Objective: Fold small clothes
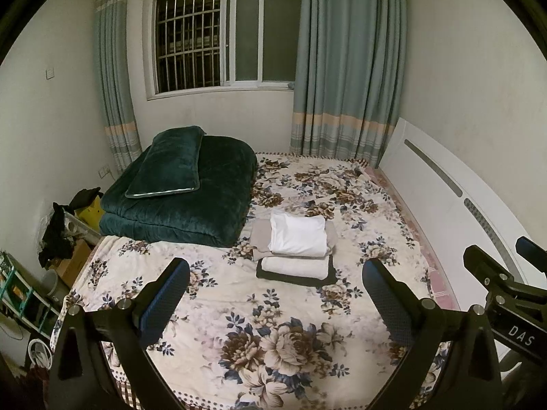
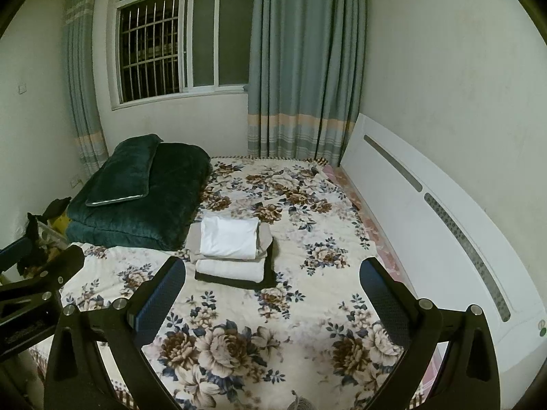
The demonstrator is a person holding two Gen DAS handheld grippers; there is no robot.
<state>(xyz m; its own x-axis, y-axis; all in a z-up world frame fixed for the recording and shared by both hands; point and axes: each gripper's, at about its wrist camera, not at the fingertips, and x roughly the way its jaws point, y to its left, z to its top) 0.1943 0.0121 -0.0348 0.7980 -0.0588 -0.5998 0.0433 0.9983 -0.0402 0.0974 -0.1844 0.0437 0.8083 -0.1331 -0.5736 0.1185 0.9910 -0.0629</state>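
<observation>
A stack of folded small clothes (image 1: 294,247) lies in the middle of the floral bed cover (image 1: 273,335): a white piece on top, a beige one under it, then a cream one and a black one at the bottom. The stack also shows in the right wrist view (image 2: 232,249). My left gripper (image 1: 275,294) is open and empty, held above the near part of the bed, short of the stack. My right gripper (image 2: 271,294) is open and empty, also short of the stack. The right gripper's body shows at the right edge of the left wrist view (image 1: 506,283).
A folded dark green quilt (image 1: 184,201) with a green pillow (image 1: 167,164) on it lies at the bed's far left. A white headboard (image 1: 454,205) runs along the right. Boxes and clutter (image 1: 65,239) stand on the floor left of the bed. Window and curtains are behind.
</observation>
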